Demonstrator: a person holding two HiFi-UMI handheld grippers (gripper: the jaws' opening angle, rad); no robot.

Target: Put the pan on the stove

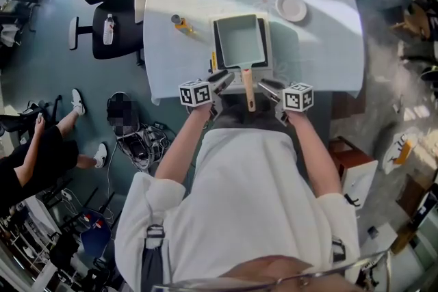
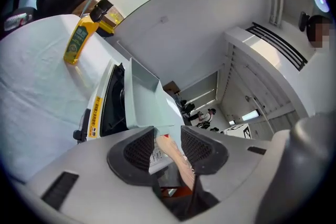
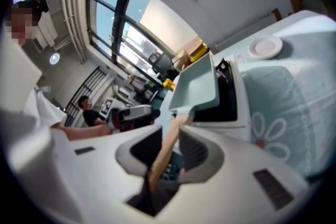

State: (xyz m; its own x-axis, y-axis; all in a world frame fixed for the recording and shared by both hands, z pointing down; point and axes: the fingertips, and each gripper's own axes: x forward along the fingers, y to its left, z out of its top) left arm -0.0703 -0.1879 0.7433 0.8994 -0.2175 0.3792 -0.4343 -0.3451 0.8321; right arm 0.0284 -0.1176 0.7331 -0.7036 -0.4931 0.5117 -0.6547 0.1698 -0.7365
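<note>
At 9 o'clock of the table (image 1: 328,44), a black office chair (image 1: 116,44) carries a small clear bottle (image 1: 108,29). A seated person (image 1: 41,147) in dark clothes and white sneakers is farther out at 8 o'clock. On the white cloth, a yellow bottle (image 1: 182,24) lies on its side at 10 o'clock of the stove (image 1: 269,55), apart from it.

The left gripper (image 1: 222,82) comes in at 7 o'clock of the stove, angled toward the wooden handle (image 1: 248,89). In the left gripper view its jaws stand narrow, with the handle running down between the two ribbed pads and lying against the right-hand one.

The pan (image 1: 239,41), pale green and rectangular, sits squarely over the stove's top at the middle of the table's near half. Its handle points to 6 o'clock, out past the stove's front edge toward the person's body. Whether its base rests fully on the burner supports cannot be told.

The right gripper (image 1: 265,87) meets the handle from 5 o'clock, opposite the left one. In the right gripper view its jaws are also narrow, drawn in on the handle, which crosses slantwise between the pads.

A white plate (image 1: 292,7) lies at 1 o'clock of the stove, well apart from it, on the cloth's flower print.
</note>
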